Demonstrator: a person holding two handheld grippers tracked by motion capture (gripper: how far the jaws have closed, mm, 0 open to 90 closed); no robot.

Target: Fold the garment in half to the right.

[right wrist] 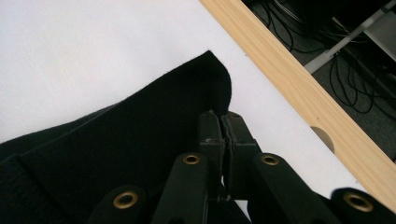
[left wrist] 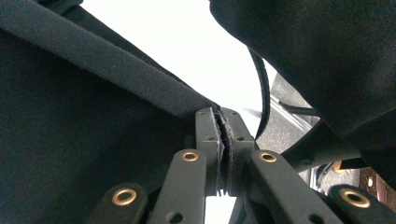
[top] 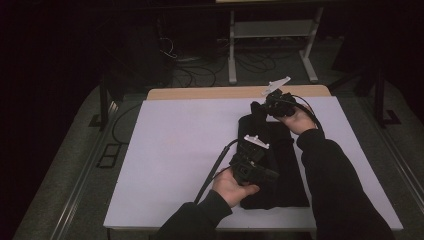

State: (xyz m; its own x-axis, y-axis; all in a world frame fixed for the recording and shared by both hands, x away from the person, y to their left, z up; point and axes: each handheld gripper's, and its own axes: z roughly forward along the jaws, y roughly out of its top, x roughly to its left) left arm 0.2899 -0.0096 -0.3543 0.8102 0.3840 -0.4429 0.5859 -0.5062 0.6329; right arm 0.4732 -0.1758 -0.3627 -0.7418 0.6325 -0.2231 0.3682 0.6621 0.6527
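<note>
Left gripper (top: 250, 161), jaws clamped on black cloth (top: 280, 170) nr table's (top: 175, 150) front-right; right gripper (top: 276, 104) pinches cloth's far corner by rear edge, jaws closed tight.

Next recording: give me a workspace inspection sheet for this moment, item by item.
Surface: white table top, wooden strip along the far edge.
Job's things: black cloth lying folded on the right half of the table.
Clutter: nothing seen.
Grippers: left gripper shut on the cloth's edge; right gripper shut on the cloth's far corner.
Cables: left gripper's cable trails across the table; loose cables on the floor beyond.
Surroundings: dark room, white shelf frame behind the table.
</note>
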